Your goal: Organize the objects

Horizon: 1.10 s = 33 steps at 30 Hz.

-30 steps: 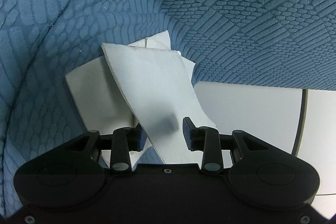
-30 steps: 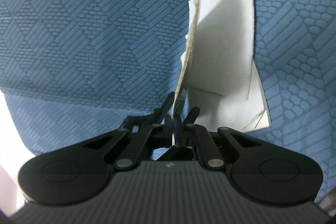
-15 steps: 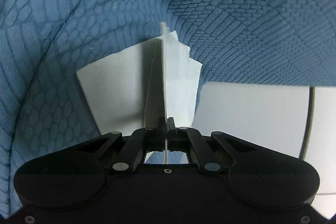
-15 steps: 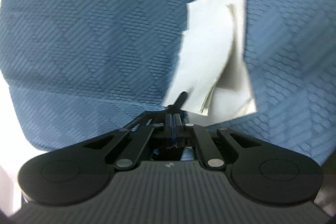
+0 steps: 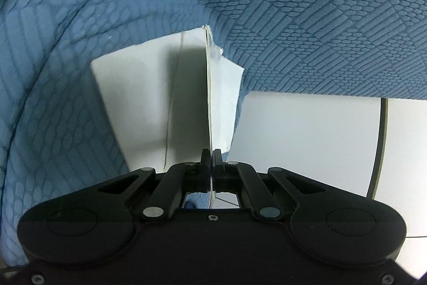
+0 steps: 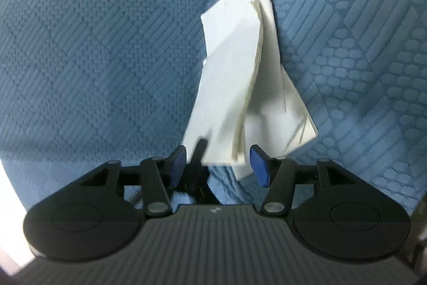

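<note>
A blue quilted cover (image 6: pixel 106 66) lay over a white table (image 5: pixel 307 140). My left gripper (image 5: pixel 210 159) was pinched on the edge of a white sheet (image 5: pixel 209 87), held upright on edge, long axis running away from me. My right gripper (image 6: pixel 217 163) was opening, its pads clear of the loose papers (image 6: pixel 234 87) sagging between them. I judged the stack unsquared, with tidying barely begun.

Ahead of the left tongs (image 5: pixel 210 155) an upright sheet (image 5: pixel 209 98) blocks the way; bare white tabletop (image 5: pixel 307 138) lies open rightward — blue cushion (image 5: pixel 320 18) walls beyond.
</note>
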Each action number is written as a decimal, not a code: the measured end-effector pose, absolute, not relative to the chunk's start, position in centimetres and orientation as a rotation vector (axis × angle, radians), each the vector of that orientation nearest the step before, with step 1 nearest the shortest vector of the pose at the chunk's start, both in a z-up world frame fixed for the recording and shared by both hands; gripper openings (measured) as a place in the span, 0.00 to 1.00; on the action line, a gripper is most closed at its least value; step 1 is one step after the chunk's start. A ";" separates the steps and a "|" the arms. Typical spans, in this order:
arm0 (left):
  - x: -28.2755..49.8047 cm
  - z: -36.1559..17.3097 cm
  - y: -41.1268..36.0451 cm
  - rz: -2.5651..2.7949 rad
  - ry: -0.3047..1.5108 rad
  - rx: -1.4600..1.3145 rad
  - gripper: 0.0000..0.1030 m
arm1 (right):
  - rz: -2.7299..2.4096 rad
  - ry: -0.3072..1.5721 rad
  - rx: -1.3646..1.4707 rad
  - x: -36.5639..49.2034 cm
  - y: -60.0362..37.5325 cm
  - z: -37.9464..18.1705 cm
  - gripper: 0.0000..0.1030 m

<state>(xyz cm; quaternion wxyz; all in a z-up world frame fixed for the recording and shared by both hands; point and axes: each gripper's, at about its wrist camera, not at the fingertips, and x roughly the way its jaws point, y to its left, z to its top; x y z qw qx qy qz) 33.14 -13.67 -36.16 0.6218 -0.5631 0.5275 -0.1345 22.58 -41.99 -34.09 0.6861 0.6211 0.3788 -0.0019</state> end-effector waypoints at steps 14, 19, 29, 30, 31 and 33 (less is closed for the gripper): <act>31.9 -37.8 -12.7 -0.325 1.241 -1.388 0.20 | -0.037 0.828 1.308 23.6 -40.8 -33.4 0.05; 31.9 -38.5 -12.5 -0.308 1.235 -1.431 0.26 | 0.007 0.837 1.300 23.0 -41.0 -32.9 0.04; 30.9 -38.2 -11.6 -0.274 1.256 -1.303 0.03 | 0.000 0.910 1.303 20.8 -42.2 -32.5 0.04; 30.6 -38.2 -11.5 -0.273 1.252 -1.300 0.03 | -0.001 0.916 1.283 20.6 -42.3 -32.4 0.04; 30.1 -38.0 -11.5 -0.271 1.246 -1.299 0.02 | -0.007 0.921 1.265 20.4 -42.4 -32.4 0.04; 29.1 -37.2 -11.3 -0.258 1.240 -1.256 0.02 | -0.023 0.945 1.240 20.0 -42.7 -32.6 0.04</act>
